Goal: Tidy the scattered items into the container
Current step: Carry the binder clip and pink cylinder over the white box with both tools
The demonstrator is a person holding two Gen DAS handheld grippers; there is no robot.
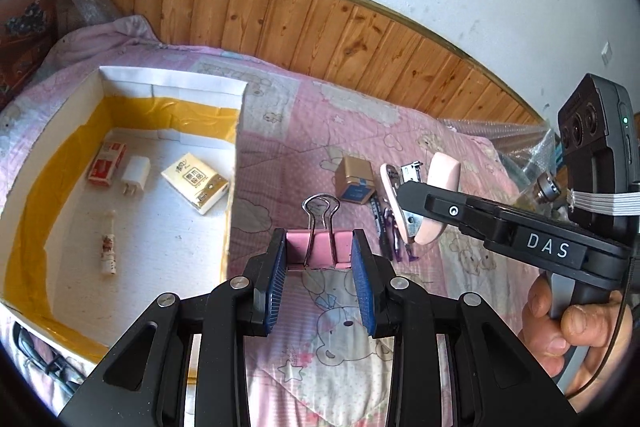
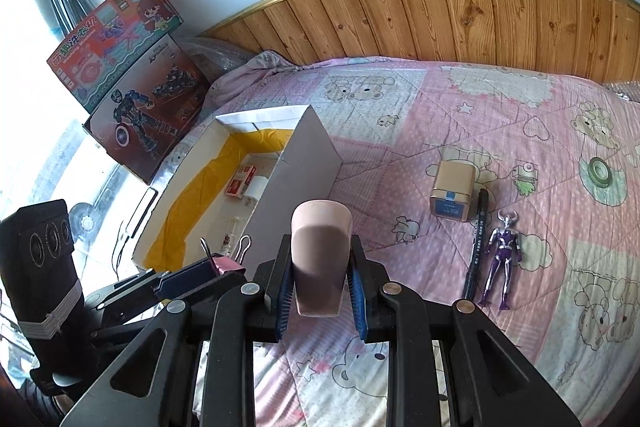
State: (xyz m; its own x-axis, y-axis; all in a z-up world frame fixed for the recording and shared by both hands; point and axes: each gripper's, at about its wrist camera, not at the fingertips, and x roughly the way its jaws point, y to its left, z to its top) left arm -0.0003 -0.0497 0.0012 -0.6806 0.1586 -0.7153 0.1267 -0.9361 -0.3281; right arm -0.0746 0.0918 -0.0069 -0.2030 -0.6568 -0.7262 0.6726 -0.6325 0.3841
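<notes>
The left gripper (image 1: 319, 259) pinches a pink binder clip (image 1: 316, 253) by its 2 sides, wire handles pointing up, above the bed's pink quilt (image 1: 304, 155). The right gripper (image 2: 318, 281) clamps a pink stapler (image 2: 319, 259); in the left view the stapler (image 1: 436, 199) hangs at 3 o'clock of the clip, its metal base swung away. The white container (image 1: 240, 163) lined with yellow tape lies at 9 o'clock of the clip and holds a red box (image 1: 107, 163), a white charger (image 1: 135, 174), a tissue pack (image 1: 196, 183) and a small vial (image 1: 108, 247). On the quilt at 2 o'clock of the stapler stand a gold box (image 2: 452, 197), a black marker (image 2: 476, 243) just beside it, and a purple figure (image 2: 502, 259).
</notes>
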